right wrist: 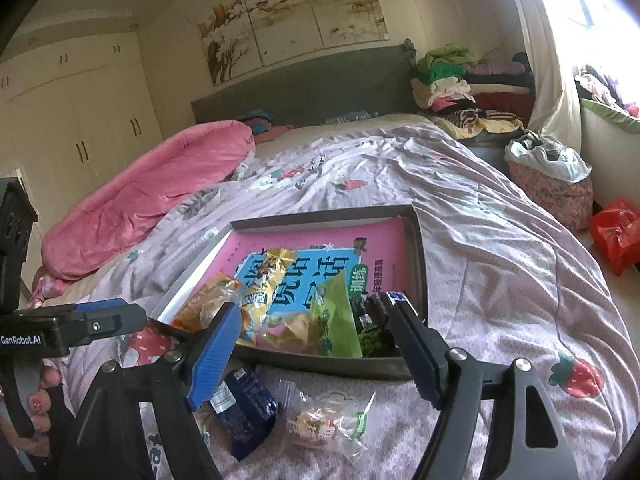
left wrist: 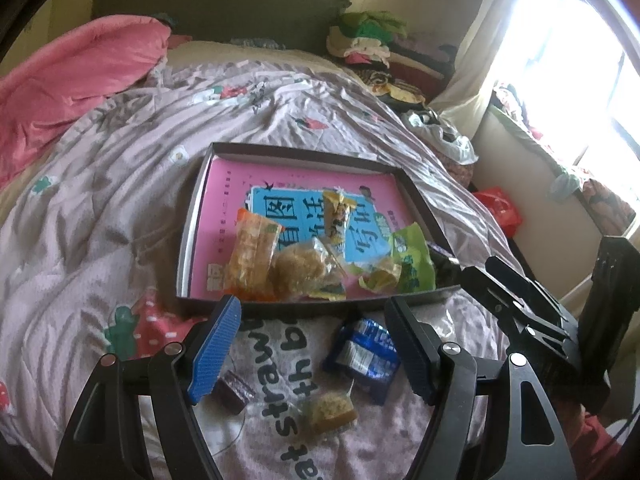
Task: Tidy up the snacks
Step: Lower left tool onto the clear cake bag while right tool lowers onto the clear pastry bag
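- While both grippers hover over the quilt, the shallow grey box [left wrist: 192,216] sits at twelve o'clock from them, already carrying several snacks on a pink booklet.
- Left gripper [left wrist: 314,344]: jaws spread wide, pinching nothing. The blue packet [left wrist: 362,354] lies on the quilt right between them, untouched.
- Right gripper [right wrist: 312,350]: jaws spread and pinching nothing, hanging over the box's near rim with the green packet [right wrist: 334,322] beyond the fingertips.
- Three snacks remain outside the box: the blue packet, a clear-wrapped cake [left wrist: 330,408] at six o'clock from it, and a small dark sweet [left wrist: 236,390] at eight o'clock.
- The blue packet's long axis runs roughly eleven to five in the left view, one short end aimed toward the box.
- Likely best play: drop the left jaws square across the packet's narrow width, close gently so the wrapper doesn't crush, then carry it to twelve o'clock.
- Whether the packet sits flat or rides a fold in the quilt is hard to judge through the fisheye.
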The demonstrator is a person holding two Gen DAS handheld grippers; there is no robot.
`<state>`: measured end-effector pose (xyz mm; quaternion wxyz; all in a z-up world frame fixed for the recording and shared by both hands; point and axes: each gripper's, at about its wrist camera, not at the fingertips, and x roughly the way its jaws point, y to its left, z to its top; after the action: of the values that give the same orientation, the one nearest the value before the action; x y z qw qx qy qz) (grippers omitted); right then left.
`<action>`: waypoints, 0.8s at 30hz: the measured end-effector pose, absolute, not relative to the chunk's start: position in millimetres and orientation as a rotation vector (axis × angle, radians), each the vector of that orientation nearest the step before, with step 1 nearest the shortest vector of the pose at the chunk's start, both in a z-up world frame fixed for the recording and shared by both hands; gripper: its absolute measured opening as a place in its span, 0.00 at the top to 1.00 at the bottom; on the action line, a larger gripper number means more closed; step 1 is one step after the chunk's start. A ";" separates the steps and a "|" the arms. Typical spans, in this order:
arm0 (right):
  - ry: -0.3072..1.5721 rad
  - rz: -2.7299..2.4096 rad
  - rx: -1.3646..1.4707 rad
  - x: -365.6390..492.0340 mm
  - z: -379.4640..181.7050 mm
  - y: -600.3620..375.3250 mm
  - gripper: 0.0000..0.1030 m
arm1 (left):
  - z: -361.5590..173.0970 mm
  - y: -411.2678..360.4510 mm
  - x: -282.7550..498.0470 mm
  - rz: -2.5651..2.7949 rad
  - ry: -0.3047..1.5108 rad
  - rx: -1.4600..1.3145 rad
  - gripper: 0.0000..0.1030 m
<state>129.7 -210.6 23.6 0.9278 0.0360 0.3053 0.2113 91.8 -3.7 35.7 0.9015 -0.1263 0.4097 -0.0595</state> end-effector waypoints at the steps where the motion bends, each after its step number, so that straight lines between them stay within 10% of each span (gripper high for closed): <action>1: 0.633 0.429 0.071 129.1 22.4 -210.9 0.25 | 34.0 -4.7 91.0 -0.126 0.854 -0.258 0.26; 24: 0.741 0.434 0.059 122.9 5.3 -209.2 0.25 | 2.2 -29.2 72.9 -0.140 0.975 -0.209 0.26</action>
<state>123.0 -209.2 5.3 0.9088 0.0286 0.3591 0.2106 72.9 -29.2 2.2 0.8759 -0.1002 0.4672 -0.0673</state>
